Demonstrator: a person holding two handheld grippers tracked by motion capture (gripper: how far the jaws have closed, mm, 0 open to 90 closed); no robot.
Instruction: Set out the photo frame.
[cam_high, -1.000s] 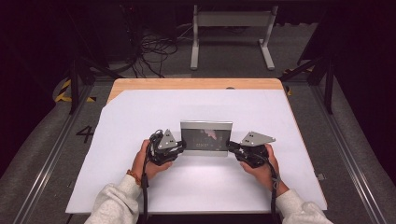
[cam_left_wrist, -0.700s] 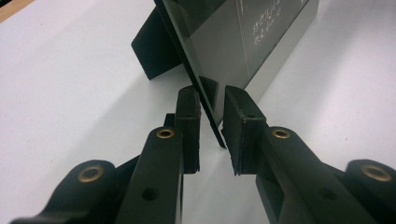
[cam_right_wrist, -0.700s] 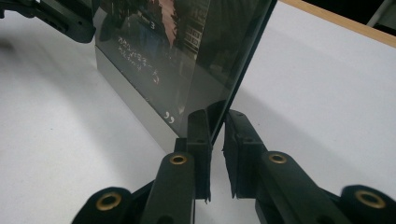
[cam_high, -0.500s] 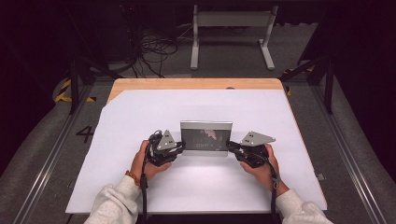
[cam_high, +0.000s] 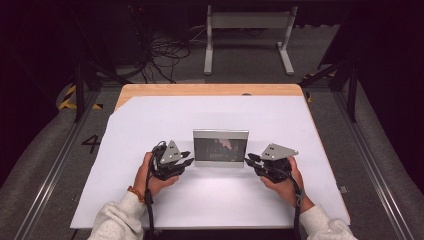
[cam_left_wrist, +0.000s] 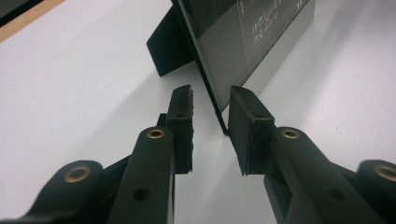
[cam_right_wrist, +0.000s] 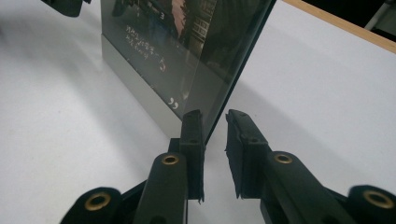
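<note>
A standing picture frame (cam_high: 220, 148) sits upright at the centre of the high view, on the white sheet (cam_high: 215, 200) covering the counter (cam_high: 205, 90). The left gripper (cam_high: 186, 157) waits at its left edge and the right gripper (cam_high: 250, 160) at its right edge. In the left gripper view the released jaws straddle the frame's lower corner (cam_left_wrist: 219, 112) with a gap either side, the black back stand (cam_left_wrist: 168, 46) in the upper middle. In the right gripper view the jaws likewise stand apart around the glass edge (cam_right_wrist: 212, 126), not clamped. Judging by this, both approaches are done; closing on the frame and lifting it remain
</note>
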